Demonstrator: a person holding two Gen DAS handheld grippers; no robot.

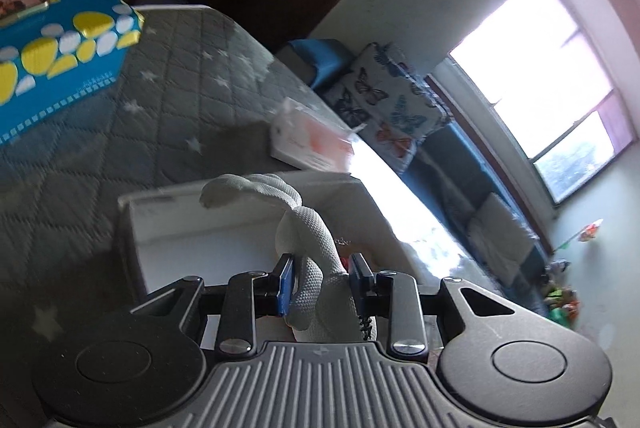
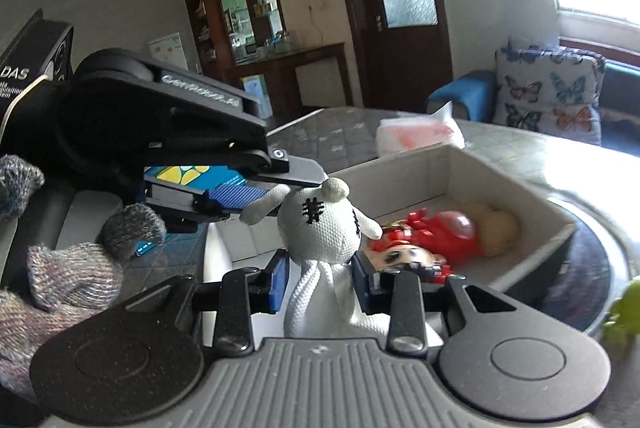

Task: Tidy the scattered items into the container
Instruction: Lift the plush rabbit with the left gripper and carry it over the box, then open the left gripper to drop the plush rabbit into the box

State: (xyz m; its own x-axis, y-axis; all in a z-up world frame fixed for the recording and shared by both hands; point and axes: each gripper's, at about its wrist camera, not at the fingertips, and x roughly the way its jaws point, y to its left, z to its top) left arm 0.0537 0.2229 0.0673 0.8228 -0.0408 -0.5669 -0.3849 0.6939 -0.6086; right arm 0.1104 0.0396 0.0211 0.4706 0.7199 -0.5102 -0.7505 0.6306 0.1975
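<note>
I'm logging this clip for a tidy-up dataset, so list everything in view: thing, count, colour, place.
knitted doll: 1, white, held by both grippers over the box
box: 1, white, on the table
red toy: 1, red, inside the box
cream plush: 1, beige, inside the box
blue carton: 1, blue and yellow, on the table
tissue pack: 1, white-orange, behind the box
table: 1, grey quilted cover
left gripper: shut on an ear
right gripper: shut on the body
gloved hand: 1, grey knit

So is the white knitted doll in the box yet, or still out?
Out. The white knitted doll hangs above the box, clamped by both the right hand-held gripper and left hand-held gripper.
</note>
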